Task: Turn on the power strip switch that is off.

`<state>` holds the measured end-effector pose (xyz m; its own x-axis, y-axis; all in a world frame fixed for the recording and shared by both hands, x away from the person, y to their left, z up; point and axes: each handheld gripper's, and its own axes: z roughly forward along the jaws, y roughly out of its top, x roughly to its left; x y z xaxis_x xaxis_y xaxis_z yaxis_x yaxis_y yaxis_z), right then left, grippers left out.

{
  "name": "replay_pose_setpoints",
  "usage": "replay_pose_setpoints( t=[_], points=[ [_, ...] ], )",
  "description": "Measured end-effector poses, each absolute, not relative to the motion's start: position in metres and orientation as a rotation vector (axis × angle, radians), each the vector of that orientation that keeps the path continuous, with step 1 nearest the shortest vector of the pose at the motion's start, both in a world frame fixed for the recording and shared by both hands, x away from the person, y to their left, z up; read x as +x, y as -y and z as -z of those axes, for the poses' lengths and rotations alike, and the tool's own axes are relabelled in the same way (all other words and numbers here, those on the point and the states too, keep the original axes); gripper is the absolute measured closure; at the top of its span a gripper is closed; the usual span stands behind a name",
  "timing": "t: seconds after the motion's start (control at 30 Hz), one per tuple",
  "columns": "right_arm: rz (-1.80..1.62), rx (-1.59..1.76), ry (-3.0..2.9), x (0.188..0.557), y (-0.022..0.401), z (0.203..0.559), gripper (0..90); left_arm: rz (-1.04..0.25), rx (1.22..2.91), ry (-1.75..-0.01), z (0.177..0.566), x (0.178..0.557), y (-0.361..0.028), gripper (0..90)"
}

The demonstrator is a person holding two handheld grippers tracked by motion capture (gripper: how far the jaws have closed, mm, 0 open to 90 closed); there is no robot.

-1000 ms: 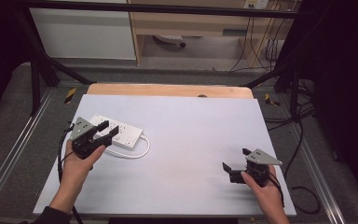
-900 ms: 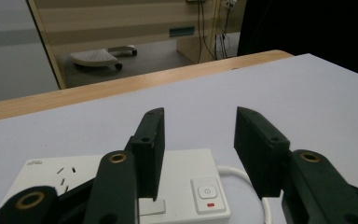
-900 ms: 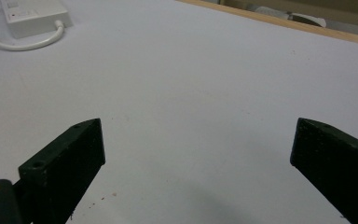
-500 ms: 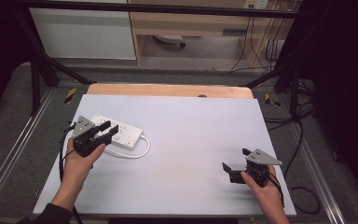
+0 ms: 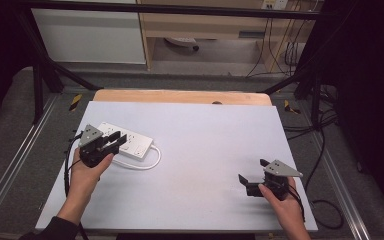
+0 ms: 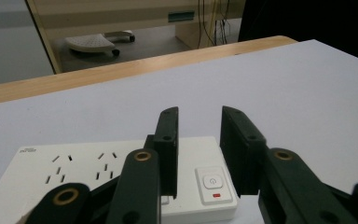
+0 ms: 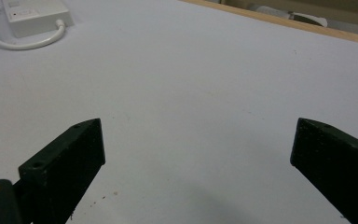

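A white power strip (image 5: 132,145) lies flat at the left of the table, its white cable (image 5: 145,162) looping out toward the middle. My left gripper (image 5: 117,140) sits low over the strip's switch end. In the left gripper view its jaws (image 6: 198,126) stand a narrow gap apart above the power button (image 6: 212,183); they have just been closing, and no pad presses on the strip. My right gripper (image 5: 252,171) rests near the front right, open wide (image 7: 198,140) over bare table. The strip (image 7: 35,14) shows far off in the right gripper view.
The grey-white table top (image 5: 210,135) ends in a wooden strip (image 5: 180,96) along its far edge. Metal frame rails run down both sides. Beyond the table stand cabinets, with black cables on the floor (image 5: 300,130) at the right.
The left gripper's jaws have drawn closer together over the power strip. The left hand has hardly shifted, and the right hand and gripper have kept still.
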<state>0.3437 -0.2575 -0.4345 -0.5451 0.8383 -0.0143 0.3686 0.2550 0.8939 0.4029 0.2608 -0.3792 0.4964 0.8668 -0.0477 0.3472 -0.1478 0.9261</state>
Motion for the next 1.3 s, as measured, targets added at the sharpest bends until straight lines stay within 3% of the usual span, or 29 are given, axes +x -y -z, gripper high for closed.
replay_pose_setpoints(
  t=[1.3],
  points=[
    [-1.241, 1.078, -2.045, 0.344, 0.256, 0.434, 3.3, -0.625, 1.795, -1.061, 0.403, 0.412, -0.267, 88.0]
  ],
)
